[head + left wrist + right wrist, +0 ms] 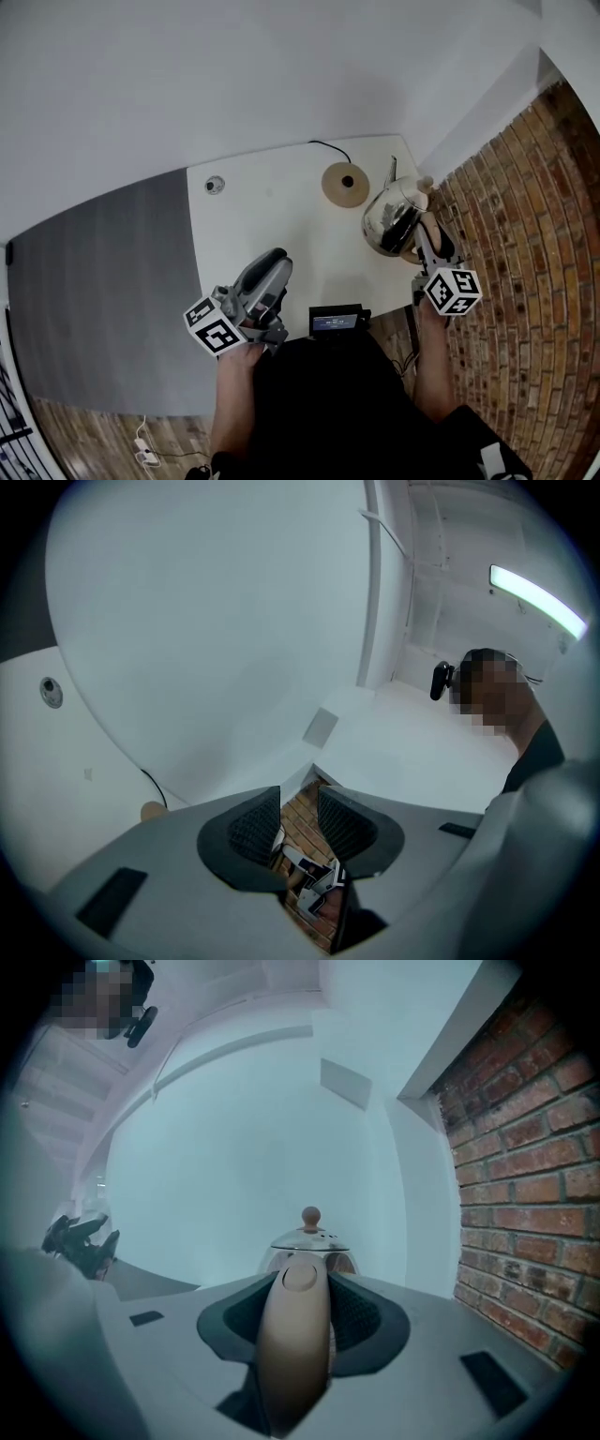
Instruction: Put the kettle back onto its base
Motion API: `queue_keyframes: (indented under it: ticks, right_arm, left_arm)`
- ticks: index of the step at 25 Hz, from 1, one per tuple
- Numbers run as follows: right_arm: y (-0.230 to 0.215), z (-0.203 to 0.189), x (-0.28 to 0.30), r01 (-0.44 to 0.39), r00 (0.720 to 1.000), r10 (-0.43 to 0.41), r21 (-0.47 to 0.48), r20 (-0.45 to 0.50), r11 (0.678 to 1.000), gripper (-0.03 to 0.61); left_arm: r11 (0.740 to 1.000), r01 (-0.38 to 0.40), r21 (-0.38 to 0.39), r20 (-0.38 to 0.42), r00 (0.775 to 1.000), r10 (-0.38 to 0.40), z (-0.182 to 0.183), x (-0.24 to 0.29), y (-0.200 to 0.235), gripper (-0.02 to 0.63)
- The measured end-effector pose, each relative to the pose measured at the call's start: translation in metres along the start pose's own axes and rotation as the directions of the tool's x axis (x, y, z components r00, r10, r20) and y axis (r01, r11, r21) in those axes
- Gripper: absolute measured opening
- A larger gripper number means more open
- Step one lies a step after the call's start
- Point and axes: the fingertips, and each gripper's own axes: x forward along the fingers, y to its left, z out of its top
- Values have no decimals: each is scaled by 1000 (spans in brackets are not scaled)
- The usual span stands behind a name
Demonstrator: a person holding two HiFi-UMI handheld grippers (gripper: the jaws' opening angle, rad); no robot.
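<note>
Steel kettle (394, 223), handle (292, 1354) clamped between my right gripper (300, 1307) fingers; left gripper (298, 822) fingers apart, empty. Landing off-centre on the base (345, 184) could tip it.

Mirror-silver kettle (394, 220) with a beige handle (292, 1335); tan round base (345, 184), dark-centred, at upper centre. White table (272, 216). Red-brown patterned brick wall (525, 234) at right; plain grey surface (103, 281), perhaps carpet, at left.
</note>
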Motion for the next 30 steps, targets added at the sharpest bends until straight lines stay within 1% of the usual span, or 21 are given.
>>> queue_keyframes:
  ticks: [7,16,21,30]
  right_arm:
    - [9,6,28,-51,999,51,1,-6,999,158]
    - [0,25,79,-140,990,140,-11,9,990,158]
    - [-4,32,110,-188,982,189,-27,10,982,158]
    - [-6,30,162,-264,964,264,-61,-10,963,158]
  left_arm:
    - [999,-46,-7,14,999,46,2,-1,16,121]
    - [992,-121,32,68,991,119,13,15,26,120]
    - [984,-175,44,90,981,170,11,17,30,121]
    - [964,-256,69,130,961,246,8,16,31,121]
